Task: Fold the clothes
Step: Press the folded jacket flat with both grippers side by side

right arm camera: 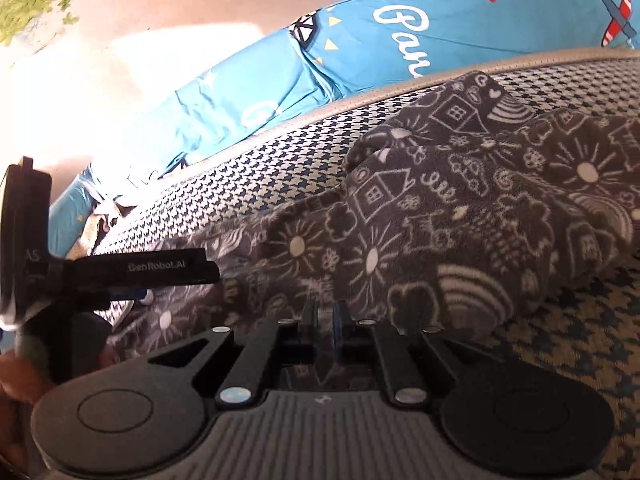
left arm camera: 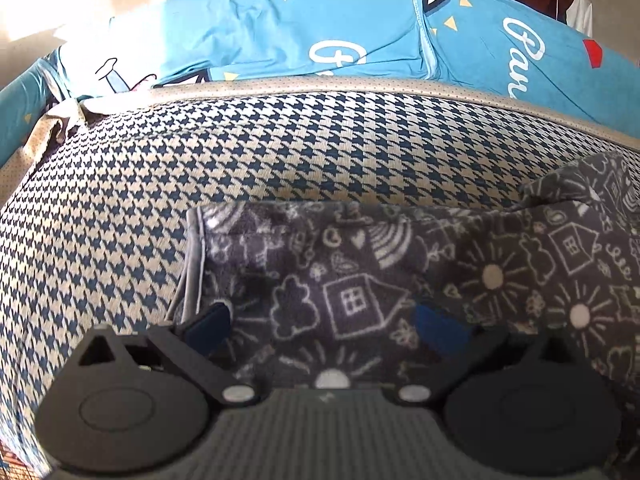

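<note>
- Left claw (left arm camera: 326, 322): its two blue-padded fingers (left arm camera: 210, 322) stand wide apart over the grey fleece (left arm camera: 360, 272); nothing is pinched between them; the fleece lies just under and between the tips, its pale-edged hem (left arm camera: 192, 256) beside the left finger
- Right claw (right arm camera: 325, 320): its jaws are drawn nearly together; a thin fold of the fleece (right arm camera: 460, 200) seems to sit between the pads, though the blur there keeps me from being sure whether it is truly gripped
- In the right view the left claw's black body (right arm camera: 132, 272) shows at the left edge, marked with pale lettering, lying level over the near end of the fleece; part of a hand (right arm camera: 16, 384) shows below it
- Fleece: dark grey with white drawings of houses, suns, clouds and hearts; it lies bunched and rumpled, rising in a hump toward the right in the right view; in the left view its upper edge runs fairly straight across
- Under it is a houndstooth cover (left arm camera: 200, 160), blue on cream, with a plain beige border (left arm camera: 320, 84) along its far edge
- Beyond the border lies a blue sheet (left arm camera: 320, 24) with white stars, yellow triangles, a red patch and white script; in the right view it also bears a red-and-white plane
- Past that, a pale floor (right arm camera: 120, 40) lit by sun
</note>
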Demonstrator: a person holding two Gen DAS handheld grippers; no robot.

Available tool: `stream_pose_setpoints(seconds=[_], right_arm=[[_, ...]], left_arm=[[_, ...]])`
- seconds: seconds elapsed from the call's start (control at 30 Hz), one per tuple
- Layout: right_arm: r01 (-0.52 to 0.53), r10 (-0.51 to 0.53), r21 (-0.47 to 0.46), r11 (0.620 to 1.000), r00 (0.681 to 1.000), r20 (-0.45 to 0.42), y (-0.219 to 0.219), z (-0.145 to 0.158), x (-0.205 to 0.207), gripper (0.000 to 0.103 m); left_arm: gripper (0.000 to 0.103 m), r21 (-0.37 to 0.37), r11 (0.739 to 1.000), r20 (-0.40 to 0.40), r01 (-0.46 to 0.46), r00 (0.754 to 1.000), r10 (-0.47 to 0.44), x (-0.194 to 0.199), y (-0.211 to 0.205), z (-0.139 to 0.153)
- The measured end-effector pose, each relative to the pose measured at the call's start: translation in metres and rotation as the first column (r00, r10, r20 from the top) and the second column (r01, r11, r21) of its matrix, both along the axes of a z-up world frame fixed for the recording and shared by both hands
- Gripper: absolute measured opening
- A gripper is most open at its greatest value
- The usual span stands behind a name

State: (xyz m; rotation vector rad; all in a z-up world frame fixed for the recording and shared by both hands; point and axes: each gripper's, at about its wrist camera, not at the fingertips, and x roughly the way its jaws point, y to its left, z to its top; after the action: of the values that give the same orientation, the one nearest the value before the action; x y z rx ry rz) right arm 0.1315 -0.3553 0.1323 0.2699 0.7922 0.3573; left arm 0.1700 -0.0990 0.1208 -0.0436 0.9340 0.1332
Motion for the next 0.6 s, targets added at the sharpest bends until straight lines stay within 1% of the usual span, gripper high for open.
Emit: stream_pose_setpoints(seconds=[0.13,0.2,0.27,0.5,0.6], right_arm=[[-0.011,0.01,-0.055,0.998,1.0,-0.024,0.008,-0.01,-0.001,0.01],[-0.017,0.014,-0.082,0.996,0.999,-0.034,0.011,-0.015,-0.003,0.008],[-0.021,0.019,-0.105,0.994,1.0,-0.024,0.013,-0.016,-0.003,0.008],[-0.008,0.007,-0.104,0.995,1.0,-0.013,0.011,-0.016,-0.009,0.008],[-0.006,0.008,-0.091,0.996,1.0,0.025,0.01,-0.008,-0.014,0.008]], left_arm=[[0.103,-0.002,1.0,-0.017,-0.002,1.0,0.002,-0.007,0.001,-0.004],[0.103,0.007,1.0,-0.034,0.004,0.999,-0.004,-0.007,0.0,-0.009],[0.103,0.021,1.0,-0.037,0.01,0.999,-0.009,-0.009,-0.003,-0.012],[0.103,0.037,0.999,-0.011,0.025,1.0,-0.025,-0.025,-0.016,-0.012],[0.103,0.023,0.999,0.003,0.03,1.0,-0.031,-0.035,-0.017,-0.01]])
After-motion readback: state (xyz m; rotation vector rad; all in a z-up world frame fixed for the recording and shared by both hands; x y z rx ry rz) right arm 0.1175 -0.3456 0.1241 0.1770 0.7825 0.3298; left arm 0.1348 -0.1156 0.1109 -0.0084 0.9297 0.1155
